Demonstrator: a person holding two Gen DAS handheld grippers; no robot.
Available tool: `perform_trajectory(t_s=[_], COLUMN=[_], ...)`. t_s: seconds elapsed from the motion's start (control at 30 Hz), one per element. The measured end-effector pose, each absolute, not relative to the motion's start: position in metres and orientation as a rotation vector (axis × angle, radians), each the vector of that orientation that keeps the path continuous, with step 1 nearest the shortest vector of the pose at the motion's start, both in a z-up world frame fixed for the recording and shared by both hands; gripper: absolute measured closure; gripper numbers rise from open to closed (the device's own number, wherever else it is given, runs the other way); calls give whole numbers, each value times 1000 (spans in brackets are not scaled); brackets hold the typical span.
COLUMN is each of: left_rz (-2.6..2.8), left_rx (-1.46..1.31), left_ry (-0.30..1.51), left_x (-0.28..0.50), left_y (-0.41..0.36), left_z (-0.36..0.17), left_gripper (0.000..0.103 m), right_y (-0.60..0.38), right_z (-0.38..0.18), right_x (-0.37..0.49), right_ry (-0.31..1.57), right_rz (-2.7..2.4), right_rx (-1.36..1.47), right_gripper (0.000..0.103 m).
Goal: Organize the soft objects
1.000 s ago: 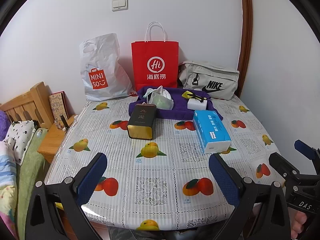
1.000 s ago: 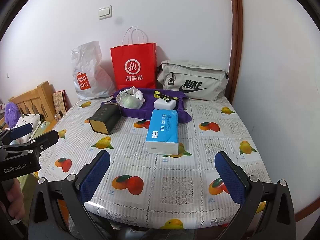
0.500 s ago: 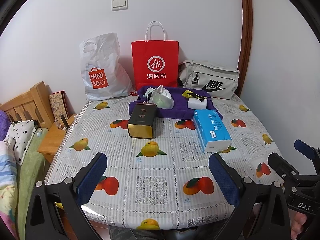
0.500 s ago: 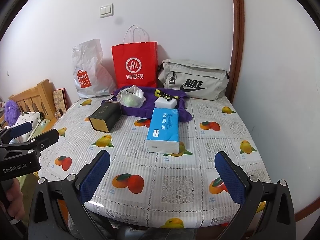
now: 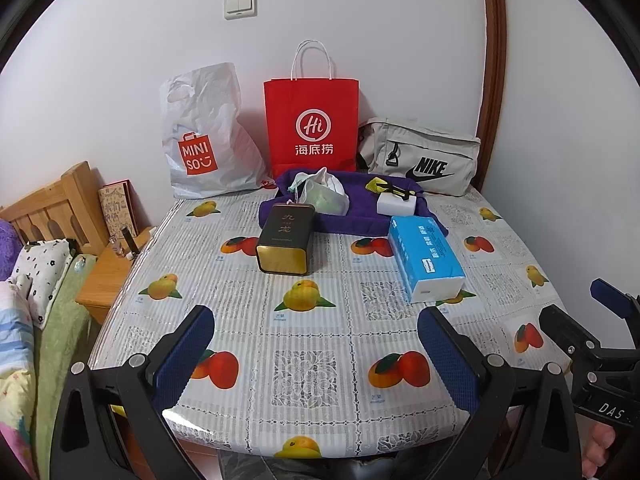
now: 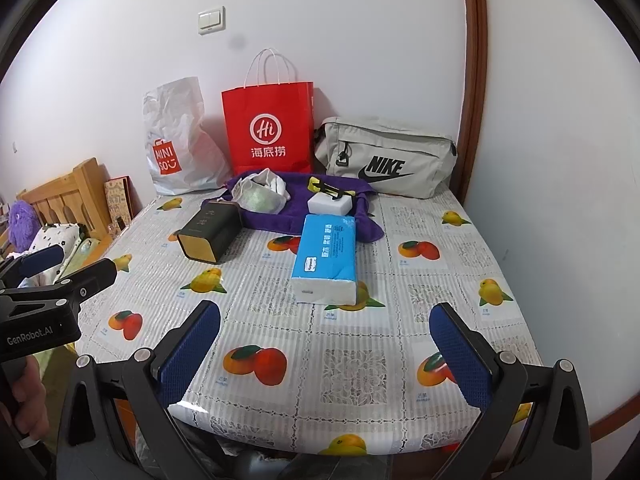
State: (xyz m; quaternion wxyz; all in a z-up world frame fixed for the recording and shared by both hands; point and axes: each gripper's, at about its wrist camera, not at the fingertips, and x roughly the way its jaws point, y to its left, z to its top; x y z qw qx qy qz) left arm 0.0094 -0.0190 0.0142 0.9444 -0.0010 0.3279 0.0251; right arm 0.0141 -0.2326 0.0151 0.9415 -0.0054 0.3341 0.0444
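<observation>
A purple towel [image 5: 360, 216] [image 6: 304, 196] lies at the back of the table, with a white-green pouch [image 5: 322, 196] [image 6: 260, 194] and a white block [image 5: 396, 204] [image 6: 330, 204] on it. A blue tissue pack [image 5: 426, 262] [image 6: 326, 256] lies in front of the towel. A dark tin [image 5: 284, 240] [image 6: 208, 232] lies to its left. My left gripper [image 5: 316, 352] is open and empty over the table's near edge. My right gripper [image 6: 326, 348] is open and empty, also over the near edge, well short of the tissue pack.
A white Miniso bag [image 5: 200, 136], a red paper bag [image 5: 312, 124] and a grey Nike bag [image 5: 424, 160] stand against the back wall. A bed and wooden nightstand [image 5: 108, 272] are left of the table [image 5: 320, 360]. A wall is close on the right.
Both grippers stay open. The right wrist view has shifted slightly, with the table's objects drifting a little rightward; the left wrist view is nearly unchanged.
</observation>
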Motion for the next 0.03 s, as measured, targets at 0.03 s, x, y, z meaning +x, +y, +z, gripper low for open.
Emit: perform_trajectory(t_s=[0.03], left_rz=[50], left_rx=[0], left_ry=[666], left_x=[10], left_y=[-19], left_z=[14], left_gripper=[0], right_y=[-233], right_z=[15], right_x=[15], right_ry=[682], right_rz=[90], right_rx=[-12], right_gripper=[0])
